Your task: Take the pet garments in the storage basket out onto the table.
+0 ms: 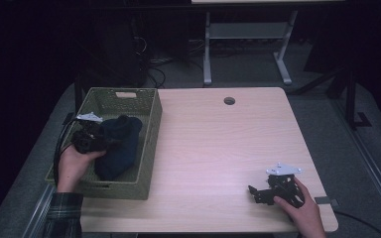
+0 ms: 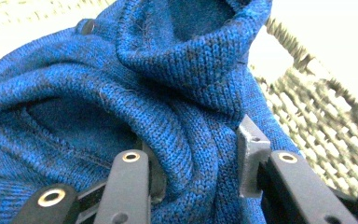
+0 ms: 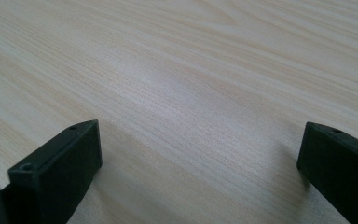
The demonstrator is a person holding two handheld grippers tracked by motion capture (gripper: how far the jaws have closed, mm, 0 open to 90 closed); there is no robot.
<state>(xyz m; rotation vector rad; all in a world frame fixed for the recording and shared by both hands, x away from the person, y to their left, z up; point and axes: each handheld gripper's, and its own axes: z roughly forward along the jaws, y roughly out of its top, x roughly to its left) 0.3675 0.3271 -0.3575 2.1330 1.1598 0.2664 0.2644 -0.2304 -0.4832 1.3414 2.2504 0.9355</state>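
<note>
— Looking at the left claw (image 2: 193, 158), we see its jaws closed on a thick fold of the blue knit sweater (image 2: 121, 93), which sits bunched inside the green woven basket (image 1: 151, 126) at the left edge of the table (image 1: 218, 148)

— And the right claw (image 1: 273, 191)?

— It rests low over bare wood near the table's front right corner, jaws spread wide, holding nothing

— What do we think could go wrong?

— We judge the grip takes only one ridge of knit, so if we lift, the rest may sag and drag on the basket wall; the light basket could tip or slide, since it overhangs the table's left edge. The loose stitches could also snag on the weave or on a jaw's corner

— Any brand or label we can read?

— None that we can make out on the sweater, the basket or either claw
</note>
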